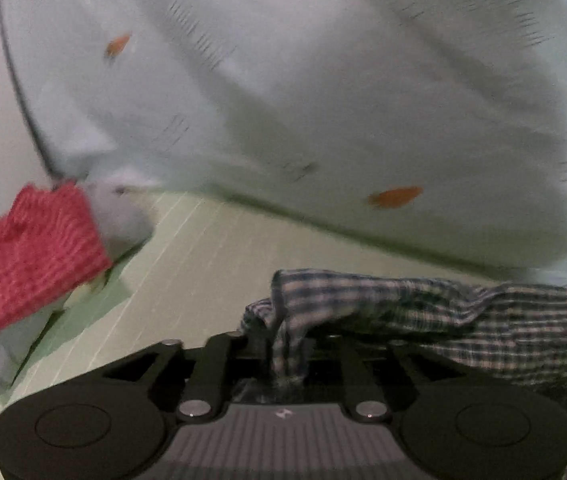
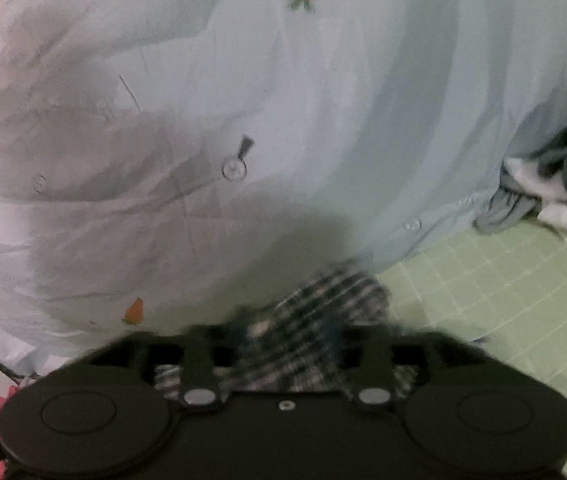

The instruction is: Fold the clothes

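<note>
A: The plaid cloth (image 1: 423, 312) lies on the green mat (image 1: 203, 248), just in front of the carrot sheet (image 1: 323, 80). The left gripper (image 1: 287, 354) pinches a bunched corner.

B: The right gripper (image 2: 287, 352)? Too blurred to tell. I'd lay both corners flat before letting go.

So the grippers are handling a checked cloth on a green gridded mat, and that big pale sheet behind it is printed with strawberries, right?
Not strawberries: the pale sheet is printed with orange carrots, clearest in the right wrist view. The checked cloth and the green gridded mat are as you say.
</note>
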Action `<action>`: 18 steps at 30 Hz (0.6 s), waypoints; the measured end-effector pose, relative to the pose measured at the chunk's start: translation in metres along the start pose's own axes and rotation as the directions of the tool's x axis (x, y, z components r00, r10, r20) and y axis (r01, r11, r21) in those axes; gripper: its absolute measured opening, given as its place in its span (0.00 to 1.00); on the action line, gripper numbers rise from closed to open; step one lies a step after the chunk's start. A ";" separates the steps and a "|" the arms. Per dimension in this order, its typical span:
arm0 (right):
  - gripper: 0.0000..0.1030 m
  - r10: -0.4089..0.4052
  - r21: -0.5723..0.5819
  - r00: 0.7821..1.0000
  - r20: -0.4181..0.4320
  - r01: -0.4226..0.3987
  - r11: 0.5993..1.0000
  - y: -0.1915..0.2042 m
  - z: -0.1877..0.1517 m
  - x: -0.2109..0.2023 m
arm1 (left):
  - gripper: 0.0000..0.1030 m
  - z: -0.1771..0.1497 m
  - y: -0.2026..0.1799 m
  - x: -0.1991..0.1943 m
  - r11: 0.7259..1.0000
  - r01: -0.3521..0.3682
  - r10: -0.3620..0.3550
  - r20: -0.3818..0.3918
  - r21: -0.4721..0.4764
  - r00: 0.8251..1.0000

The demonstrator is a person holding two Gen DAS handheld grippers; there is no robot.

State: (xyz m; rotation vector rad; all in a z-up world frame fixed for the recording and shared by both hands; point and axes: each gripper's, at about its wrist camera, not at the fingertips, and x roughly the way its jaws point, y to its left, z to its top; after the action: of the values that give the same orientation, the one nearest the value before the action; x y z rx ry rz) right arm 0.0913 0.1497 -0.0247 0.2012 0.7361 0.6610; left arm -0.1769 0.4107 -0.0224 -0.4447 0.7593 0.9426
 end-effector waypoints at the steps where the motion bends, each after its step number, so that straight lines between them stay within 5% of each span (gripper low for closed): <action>1: 0.63 -0.018 -0.002 1.000 -0.019 0.018 1.000 -0.001 -0.005 0.003 | 0.29 -0.001 0.005 0.006 1.000 -0.014 0.014 -0.015 -0.009 1.000; 6: 0.85 -0.126 -0.018 0.987 -0.099 0.125 0.992 -0.014 -0.032 0.005 | 0.51 -0.015 0.010 0.008 1.000 -0.025 0.025 -0.050 -0.009 0.998; 8: 0.98 -0.174 -0.032 0.978 -0.111 0.172 0.985 -0.026 -0.046 -0.006 | 0.54 -0.023 0.001 0.004 1.000 0.021 -0.021 -0.069 0.007 0.997; 11: 0.99 -0.223 -0.033 0.967 -0.124 0.221 0.975 -0.041 -0.064 -0.028 | 0.66 -0.039 -0.026 -0.007 0.989 0.128 -0.121 -0.104 0.069 0.987; 18: 0.99 -0.243 0.017 0.958 -0.150 0.248 0.969 -0.067 -0.087 -0.068 | 0.69 -0.086 -0.112 -0.037 0.901 0.379 -0.331 -0.232 0.210 0.915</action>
State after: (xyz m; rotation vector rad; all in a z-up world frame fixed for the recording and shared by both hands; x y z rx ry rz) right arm 0.0271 0.0499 -0.0769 0.0916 0.8983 0.4287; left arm -0.1281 0.2754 -0.0495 -0.4359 0.9216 0.4539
